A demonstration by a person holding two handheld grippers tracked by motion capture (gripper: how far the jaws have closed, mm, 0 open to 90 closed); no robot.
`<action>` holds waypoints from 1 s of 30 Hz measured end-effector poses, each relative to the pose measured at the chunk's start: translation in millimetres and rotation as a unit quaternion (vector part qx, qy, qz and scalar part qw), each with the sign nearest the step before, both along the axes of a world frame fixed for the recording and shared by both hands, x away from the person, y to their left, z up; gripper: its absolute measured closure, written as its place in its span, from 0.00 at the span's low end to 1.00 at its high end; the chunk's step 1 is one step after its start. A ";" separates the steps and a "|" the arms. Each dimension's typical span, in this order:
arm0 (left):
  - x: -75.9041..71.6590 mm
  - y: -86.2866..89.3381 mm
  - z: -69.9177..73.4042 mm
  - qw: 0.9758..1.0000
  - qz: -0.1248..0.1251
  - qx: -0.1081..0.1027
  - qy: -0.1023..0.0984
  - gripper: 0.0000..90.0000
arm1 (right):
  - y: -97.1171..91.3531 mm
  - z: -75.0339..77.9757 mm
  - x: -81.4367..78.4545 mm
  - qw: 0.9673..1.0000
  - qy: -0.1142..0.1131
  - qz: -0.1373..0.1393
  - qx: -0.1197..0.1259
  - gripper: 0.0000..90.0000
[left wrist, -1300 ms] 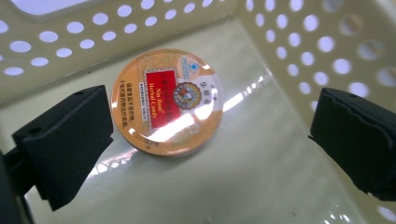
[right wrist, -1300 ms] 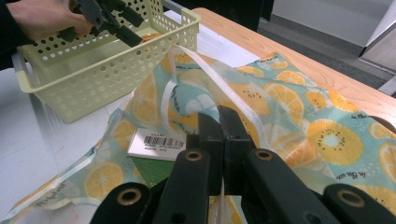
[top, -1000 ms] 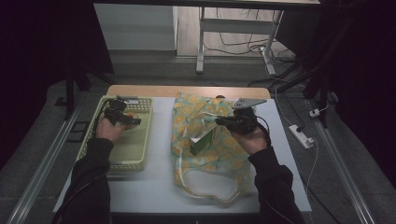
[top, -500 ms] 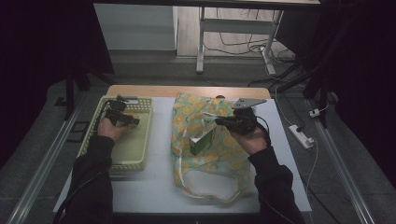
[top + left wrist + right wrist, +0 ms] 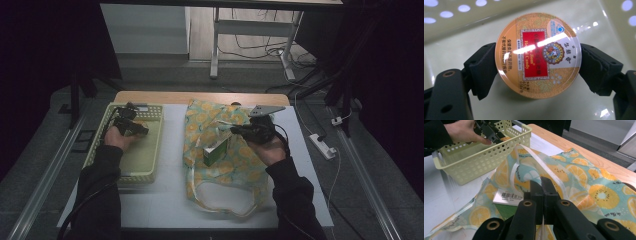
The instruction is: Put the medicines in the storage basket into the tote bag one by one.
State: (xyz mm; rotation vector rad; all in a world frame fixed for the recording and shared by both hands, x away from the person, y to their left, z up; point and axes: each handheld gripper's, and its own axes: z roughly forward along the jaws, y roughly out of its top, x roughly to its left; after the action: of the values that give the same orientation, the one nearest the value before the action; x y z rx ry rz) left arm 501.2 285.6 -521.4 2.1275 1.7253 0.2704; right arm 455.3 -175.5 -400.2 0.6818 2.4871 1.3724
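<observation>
Left gripper view: candy tin face-on between fingers.

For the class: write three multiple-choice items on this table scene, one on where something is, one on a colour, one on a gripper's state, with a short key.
1. Where is the left gripper?
A. over the yellow basket
B. over the fruit-print bag
C. off the table's edge

2. What colour is the panel on the round tin?
A. blue
B. red
C. black

3. What is the right gripper doing?
A. open above the bag
B. shut on the tin
C. shut on the bag's white strap

Key:
1 A, the high view shows it inside the basket's rim.
2 B, the left gripper view shows a red label panel on an orange lid.
3 C, the right gripper view shows the jaws pressed together with the strap running between them.
</observation>
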 end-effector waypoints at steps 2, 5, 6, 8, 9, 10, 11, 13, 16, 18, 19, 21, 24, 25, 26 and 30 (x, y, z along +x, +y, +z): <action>-0.8 0.5 1.4 1.000 0.002 -0.004 -0.003 0.22 | -0.3 0.1 0.0 1.000 0.000 -0.001 -0.001 0.99; -3.0 -1.6 6.1 1.000 -0.007 -0.004 -0.012 0.23 | -0.9 0.5 0.1 1.000 -0.001 -0.001 0.001 0.99; -3.0 -1.6 6.1 1.000 -0.007 -0.004 -0.012 0.23 | -0.9 0.5 0.1 1.000 -0.001 -0.001 0.001 0.99; -4.9 -2.4 9.1 1.000 -0.009 -0.004 -0.019 0.23 | -1.5 0.8 0.3 1.000 0.000 -0.003 0.002 0.99; -6.5 -2.6 11.2 1.000 -0.011 -0.008 -0.023 0.23 | -1.5 0.6 0.3 1.000 0.000 -0.003 0.002 0.99; -6.5 -2.6 11.2 1.000 -0.011 -0.008 -0.023 0.23 | -1.5 0.6 0.3 1.000 0.000 -0.003 0.002 0.99; -8.6 -3.2 13.7 0.999 -0.010 -0.014 -0.029 0.23 | -1.4 0.6 0.2 1.000 0.000 -0.003 0.001 0.99; -9.6 -3.1 15.2 0.999 -0.011 -0.017 -0.032 0.23 | -1.2 0.7 0.2 1.000 0.000 -0.003 0.002 0.99; -15.5 -3.1 20.5 0.999 -0.015 -0.025 -0.043 0.23 | -1.4 0.8 0.2 1.000 -0.001 -0.004 0.002 0.99; -19.2 -2.3 23.2 0.998 -0.017 -0.032 -0.048 0.23 | -1.8 1.0 0.2 1.000 -0.001 -0.004 0.002 0.99; -21.2 -2.2 25.0 0.998 -0.018 -0.034 -0.052 0.23 | -2.0 1.2 0.2 1.000 -0.001 -0.004 0.003 0.99; -23.4 -2.4 27.0 0.998 -0.018 -0.036 -0.056 0.23 | -2.0 1.3 0.2 1.000 -0.001 -0.004 0.004 0.99; -31.9 -1.8 35.5 0.996 -0.023 -0.048 -0.071 0.23 | -1.7 1.3 0.0 1.000 -0.001 -0.004 0.003 0.99; -31.9 -1.8 35.5 0.996 -0.023 -0.048 -0.071 0.23 | -1.5 1.3 -0.1 1.000 -0.002 -0.005 0.003 0.99; -34.2 -2.1 37.4 0.996 -0.024 -0.049 -0.075 0.23 | -1.4 1.4 -0.2 1.000 -0.002 -0.004 0.003 0.99; -43.7 -4.2 43.5 0.994 -0.033 -0.056 -0.090 0.23 | -1.7 1.8 -0.3 1.000 -0.003 -0.004 0.003 0.99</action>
State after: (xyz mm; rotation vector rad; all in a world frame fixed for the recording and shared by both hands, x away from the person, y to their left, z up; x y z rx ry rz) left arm 457.5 281.4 -477.8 2.0093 1.5297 0.3268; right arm 455.0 -177.2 -398.3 0.6886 2.4739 1.3779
